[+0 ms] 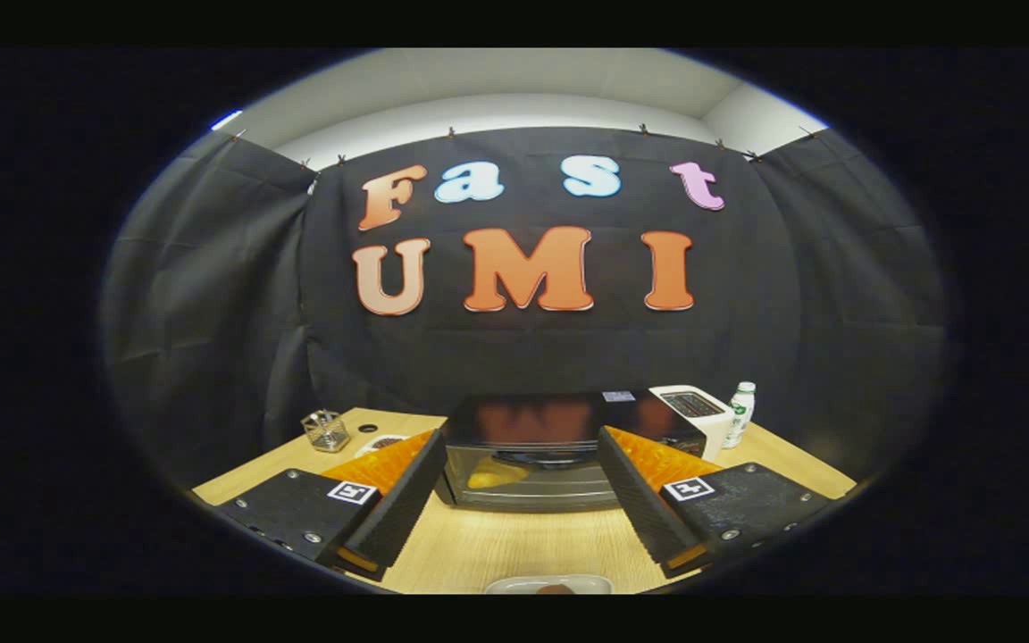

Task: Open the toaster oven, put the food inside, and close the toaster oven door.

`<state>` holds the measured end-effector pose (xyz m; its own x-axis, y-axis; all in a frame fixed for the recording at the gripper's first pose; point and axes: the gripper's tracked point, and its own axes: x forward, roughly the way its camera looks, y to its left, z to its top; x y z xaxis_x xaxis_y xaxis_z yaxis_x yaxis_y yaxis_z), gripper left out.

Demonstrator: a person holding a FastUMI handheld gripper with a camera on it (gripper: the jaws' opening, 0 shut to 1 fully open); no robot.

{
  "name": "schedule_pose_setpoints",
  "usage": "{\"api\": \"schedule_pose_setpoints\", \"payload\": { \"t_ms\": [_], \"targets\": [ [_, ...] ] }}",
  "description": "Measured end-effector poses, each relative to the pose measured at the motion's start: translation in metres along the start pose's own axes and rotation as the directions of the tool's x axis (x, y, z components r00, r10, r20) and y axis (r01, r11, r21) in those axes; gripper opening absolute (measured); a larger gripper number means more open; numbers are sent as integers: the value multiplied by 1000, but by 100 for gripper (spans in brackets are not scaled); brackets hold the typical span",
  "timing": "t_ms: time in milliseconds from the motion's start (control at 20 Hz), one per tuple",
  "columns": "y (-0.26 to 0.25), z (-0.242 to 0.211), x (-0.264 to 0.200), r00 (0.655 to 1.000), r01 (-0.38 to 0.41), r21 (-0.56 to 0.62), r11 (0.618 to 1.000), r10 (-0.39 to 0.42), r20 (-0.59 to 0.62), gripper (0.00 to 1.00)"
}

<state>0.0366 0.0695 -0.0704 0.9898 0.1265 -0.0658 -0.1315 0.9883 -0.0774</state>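
While hand-held gripper (519, 500) gapes, toaster oven (528, 455) lies beyond.

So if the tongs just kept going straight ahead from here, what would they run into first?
Most likely the toaster oven: the open tongs point at its shut glass door, with bare table between. Depth is hard to judge.

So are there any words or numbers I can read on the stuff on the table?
None can be read.
Bottle: label too small and blurred.
Toaster oven: small sticker on top, blurred.
Open gripper: square black-and-white marker on each finger, a pattern and not words.
White toaster: no text visible.
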Motion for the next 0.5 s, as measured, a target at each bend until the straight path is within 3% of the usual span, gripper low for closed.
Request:
{"api": "schedule_pose_setpoints", "payload": {
  "t_ms": [200, 500],
  "targets": [
    [-3, 22, -18, 999, 15, -19, 1000, -14, 45, 100],
    [-6, 19, -28, 999, 18, -21, 1000, -17, 44, 100]
  ]
}}
